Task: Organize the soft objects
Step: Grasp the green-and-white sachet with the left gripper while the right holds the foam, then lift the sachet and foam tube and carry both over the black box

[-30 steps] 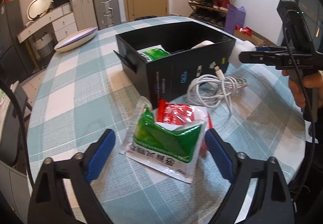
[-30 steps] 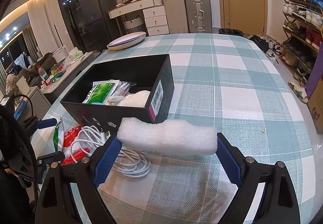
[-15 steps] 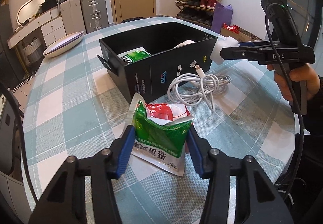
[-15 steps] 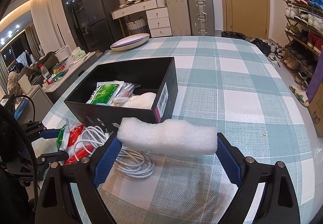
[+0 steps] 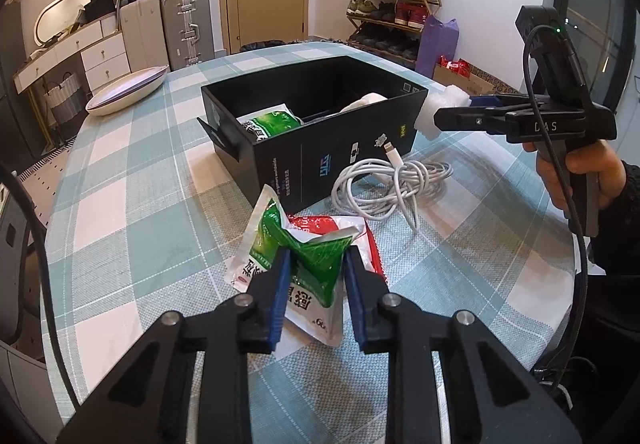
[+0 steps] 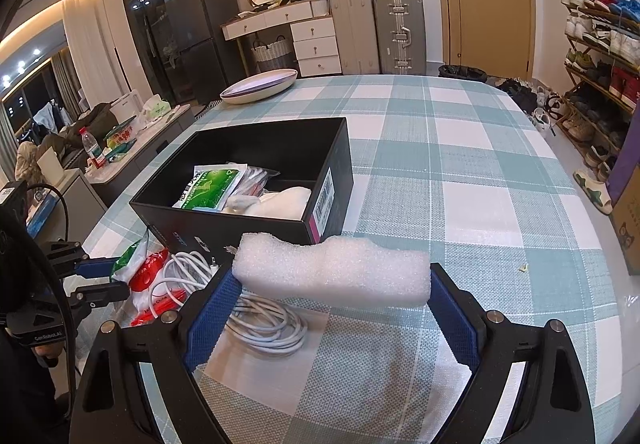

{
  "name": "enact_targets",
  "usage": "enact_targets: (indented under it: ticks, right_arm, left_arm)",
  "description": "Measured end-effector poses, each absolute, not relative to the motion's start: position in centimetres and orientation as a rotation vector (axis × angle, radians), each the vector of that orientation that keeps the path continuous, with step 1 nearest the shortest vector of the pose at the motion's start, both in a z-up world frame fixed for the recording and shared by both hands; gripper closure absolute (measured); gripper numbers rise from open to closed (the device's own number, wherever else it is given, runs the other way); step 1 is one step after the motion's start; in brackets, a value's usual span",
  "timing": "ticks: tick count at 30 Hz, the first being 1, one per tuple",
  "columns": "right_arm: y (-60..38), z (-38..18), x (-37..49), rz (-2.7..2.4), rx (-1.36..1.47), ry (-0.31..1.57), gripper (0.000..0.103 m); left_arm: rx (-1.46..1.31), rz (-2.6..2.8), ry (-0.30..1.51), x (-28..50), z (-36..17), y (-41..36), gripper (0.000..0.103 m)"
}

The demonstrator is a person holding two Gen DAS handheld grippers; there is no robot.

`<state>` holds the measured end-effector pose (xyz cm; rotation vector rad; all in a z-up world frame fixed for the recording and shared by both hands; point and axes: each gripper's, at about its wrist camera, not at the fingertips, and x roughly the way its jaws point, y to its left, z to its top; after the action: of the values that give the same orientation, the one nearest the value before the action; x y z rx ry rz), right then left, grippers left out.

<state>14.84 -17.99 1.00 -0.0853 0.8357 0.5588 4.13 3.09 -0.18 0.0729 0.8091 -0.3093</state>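
A green-and-white soft packet lies on the checked tablecloth on top of a red packet. My left gripper is closing on the green packet, its blue pads pressing in both sides and crumpling it. In front of it stands an open black box that holds another green packet and a white soft bundle. My right gripper is shut on a white foam block, held in the air beside the box's near right corner.
A coiled white cable lies on the cloth between the packets and the box. A shallow oval dish sits at the far left of the table. A person's hand holds the right gripper's handle.
The left jaws have closed in from wide apart onto the green packet, squeezing and crumpling it. The right gripper and its foam block have not moved.
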Motion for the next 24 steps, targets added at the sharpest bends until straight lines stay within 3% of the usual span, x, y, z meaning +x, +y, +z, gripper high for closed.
enact_targets:
  ticks: [3, 8, 21, 24]
  right_arm:
    - [-18.0, 1.1, 14.8, 0.562, -0.089, 0.834, 0.010]
    - [-18.0, 1.1, 14.9, 0.562, -0.091, 0.835, 0.010]
    - [-18.1, 1.0, 14.8, 0.567, -0.093, 0.837, 0.010]
    - [-18.0, 1.0, 14.8, 0.565, -0.093, 0.839, 0.010]
  left_arm:
    - [0.083, -0.307, 0.809, 4.1, -0.2, 3.0, 0.074]
    - [0.055, -0.290, 0.822, 4.4, -0.3, 3.4, 0.052]
    - [-0.032, -0.181, 0.843, 5.7, -1.0, 5.6, 0.041]
    - [-0.037, -0.157, 0.824, 5.8, -1.0, 5.9, 0.023]
